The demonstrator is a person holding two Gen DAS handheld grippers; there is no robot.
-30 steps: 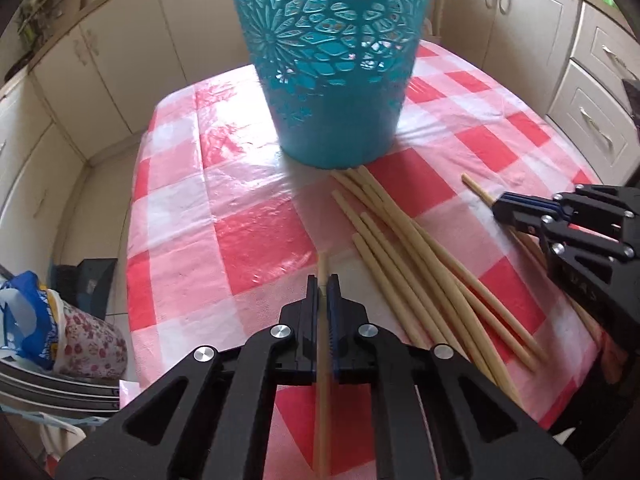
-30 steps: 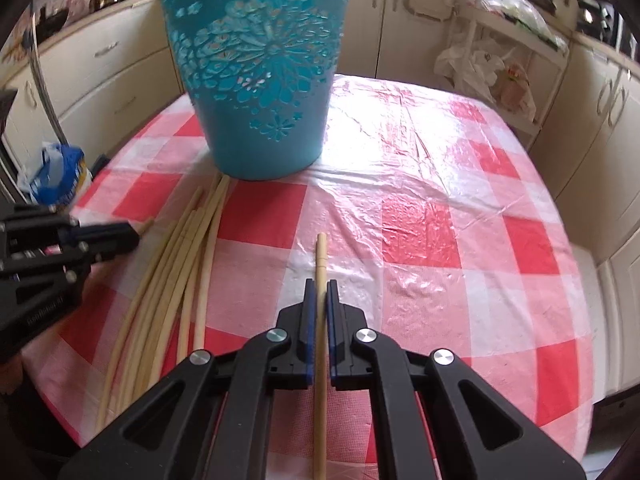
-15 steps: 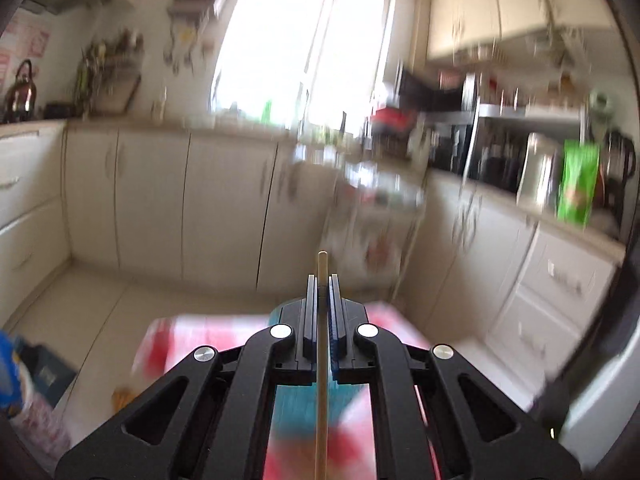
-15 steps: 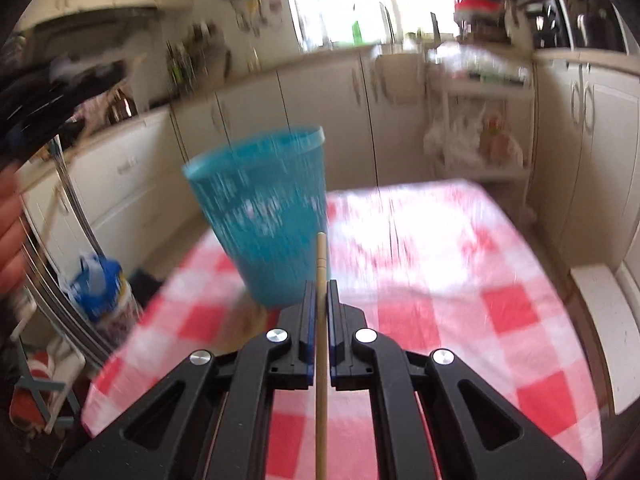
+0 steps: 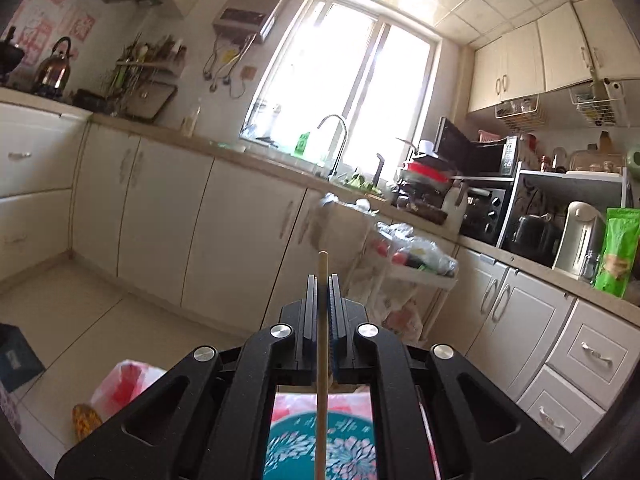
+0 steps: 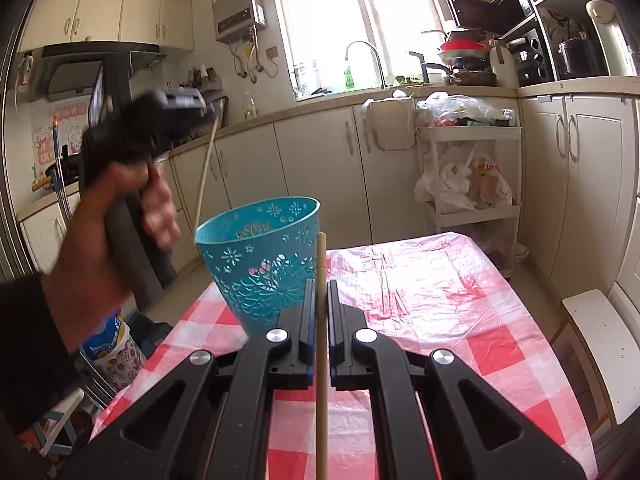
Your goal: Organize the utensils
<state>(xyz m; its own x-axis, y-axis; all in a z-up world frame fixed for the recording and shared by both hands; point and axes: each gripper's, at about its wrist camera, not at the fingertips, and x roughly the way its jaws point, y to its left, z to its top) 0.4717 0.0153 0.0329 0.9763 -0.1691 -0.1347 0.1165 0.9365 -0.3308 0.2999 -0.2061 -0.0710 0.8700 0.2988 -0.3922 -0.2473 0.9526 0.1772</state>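
Above the blue basket (image 6: 260,256), we are squeezing one chopstick (image 6: 321,320) in each gripper (image 6: 319,304); next we are tipping them in.

Both tools (image 5: 322,280) (image 6: 320,286) and their chopsticks (image 6: 321,320), now up above the blue basket (image 6: 260,268)

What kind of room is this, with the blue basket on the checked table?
It looks like a home kitchen. There is a sink tap under the window, a kettle on the counter, and a microwave above a row of cream cabinets.
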